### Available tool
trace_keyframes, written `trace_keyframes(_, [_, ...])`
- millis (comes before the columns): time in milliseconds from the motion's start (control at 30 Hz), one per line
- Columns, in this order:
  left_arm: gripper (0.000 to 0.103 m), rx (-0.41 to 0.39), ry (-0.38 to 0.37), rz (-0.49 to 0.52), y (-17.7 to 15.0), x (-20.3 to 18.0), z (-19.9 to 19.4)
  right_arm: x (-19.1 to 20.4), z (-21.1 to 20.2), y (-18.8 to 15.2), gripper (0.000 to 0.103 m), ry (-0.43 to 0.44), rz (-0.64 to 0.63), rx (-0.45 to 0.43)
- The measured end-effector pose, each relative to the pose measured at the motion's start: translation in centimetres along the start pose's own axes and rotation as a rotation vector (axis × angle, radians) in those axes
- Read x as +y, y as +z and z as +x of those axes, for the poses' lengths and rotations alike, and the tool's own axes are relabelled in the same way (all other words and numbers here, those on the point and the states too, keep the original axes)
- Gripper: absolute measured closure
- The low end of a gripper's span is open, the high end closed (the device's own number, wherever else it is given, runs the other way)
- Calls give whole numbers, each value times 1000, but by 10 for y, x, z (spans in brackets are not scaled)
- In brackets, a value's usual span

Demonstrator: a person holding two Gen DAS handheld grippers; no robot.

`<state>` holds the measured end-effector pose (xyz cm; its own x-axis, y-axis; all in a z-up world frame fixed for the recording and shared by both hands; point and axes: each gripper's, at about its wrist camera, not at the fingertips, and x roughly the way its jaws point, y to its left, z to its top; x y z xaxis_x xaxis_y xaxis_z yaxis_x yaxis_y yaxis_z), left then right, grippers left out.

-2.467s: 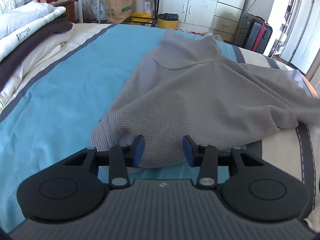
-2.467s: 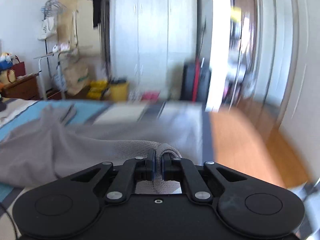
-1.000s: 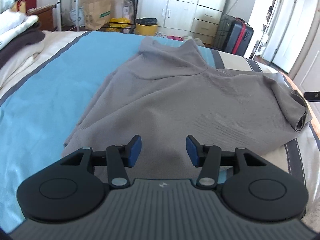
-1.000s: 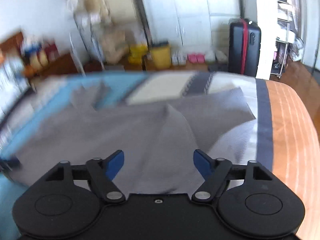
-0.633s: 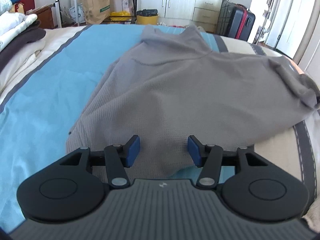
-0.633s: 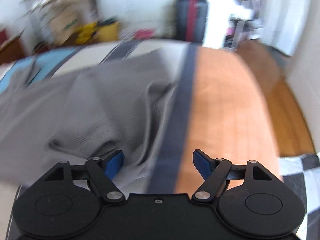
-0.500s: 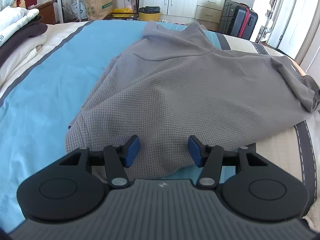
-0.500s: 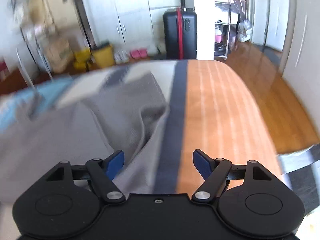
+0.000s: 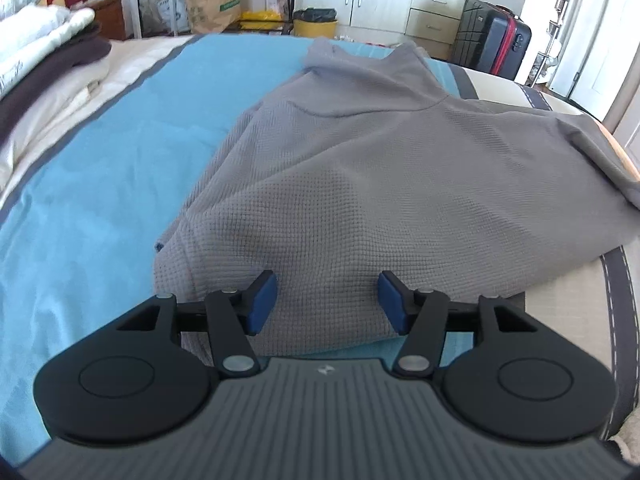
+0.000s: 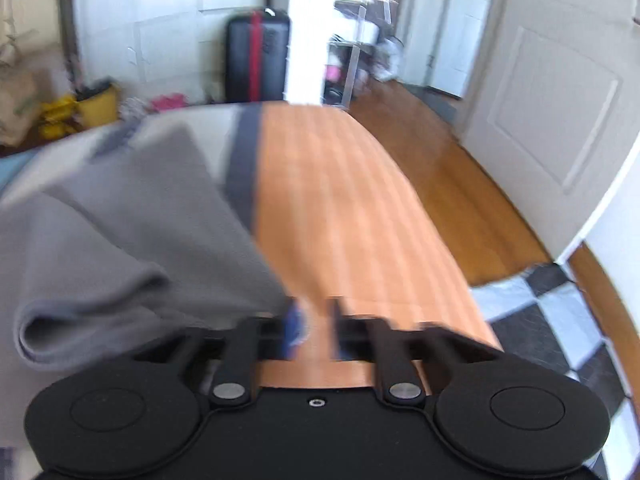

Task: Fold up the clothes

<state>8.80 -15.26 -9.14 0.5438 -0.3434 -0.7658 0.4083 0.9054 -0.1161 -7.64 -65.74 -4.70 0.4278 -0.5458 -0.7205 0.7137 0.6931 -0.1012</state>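
A grey waffle-knit top [image 9: 360,168] lies spread on the blue and cream bed cover [image 9: 100,168], collar at the far end. My left gripper [image 9: 328,300] hovers open just above its near hem, fabric showing between the blue pads without being pinched. In the blurred right wrist view a sleeve [image 10: 132,240] of the grey top lies rumpled at the left, its edge reaching the left finger. My right gripper [image 10: 316,334] is closing, its jaws narrow, with only the orange stripe [image 10: 344,220] of the cover visible between them.
Folded white and dark bedding [image 9: 36,64] is stacked at the bed's left. Beyond the foot stand a black and red suitcase [image 9: 496,46], a yellow bin [image 9: 314,26], a paper bag [image 9: 212,0] and white cupboards. Wooden floor [image 10: 460,184] and a checked mat [image 10: 560,320] lie to the right.
The right gripper let go of the sleeve, swung right toward the orange stripe, and its jaws have narrowed sharply. The left gripper stays over the near hem, slightly wider.
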Motion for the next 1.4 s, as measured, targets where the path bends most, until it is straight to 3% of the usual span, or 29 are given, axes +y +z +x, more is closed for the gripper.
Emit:
trace_keyframes(133, [46,-3,6,16,-2,-2,0,-7,-28,7,56,-77,34,-99])
trace_keyframes(200, [45,-2,4,15,-2,-1,1,-8,-48,13,55,64,61,-154])
trace_keyframes(300, [45,-2,1,18,-2,-3,2,-8,-48,25,55,402,155,-50])
trace_keyframes(400, [45,-9,-6,8,-2,-1,1,4,-29,28,48,516,214,70])
trace_keyframes(467, [45,-20,-18,-1,-2,1,-2,19,-6,27,41,507,197,153])
trace_keyframes(533, [45,-37,-23,-14,0,5,-5,35,14,18,41,452,170,203])
trace_keyframes(567, [45,-47,-23,-21,1,7,-7,43,15,14,45,434,151,177])
trace_keyframes(633, [45,-66,-22,-31,4,12,-11,61,-3,11,91,396,0,51])
trace_keyframes(667, [45,-76,-21,-36,6,15,-13,72,-12,13,100,354,-117,-13])
trace_keyframes(767, [45,-92,-7,-59,10,24,-13,86,-43,31,100,247,-284,-271])
trace_keyframes(867, [45,-88,-9,-89,10,29,-11,79,-53,71,100,171,-295,-416])
trace_keyframes(933, [45,-86,-2,-82,9,28,-11,75,-46,98,101,174,-285,-446])
trace_keyframes(1033, [45,-84,12,-62,9,25,-10,78,-13,128,100,218,-321,-399])
trace_keyframes(1100, [45,-78,19,-60,9,23,-8,89,14,136,94,131,-320,-332])
trace_keyframes(1200, [45,-84,16,-59,10,23,-11,106,51,133,95,73,-304,-202])
trace_keyframes(1267, [45,-94,13,-57,12,24,-14,113,50,130,93,-22,-210,-192])
trace_keyframes(1300, [45,-99,12,-57,12,24,-15,117,39,122,86,-38,-146,-184])
trace_keyframes(1400, [45,-128,-19,-79,19,33,-18,144,11,104,79,158,-14,-118])
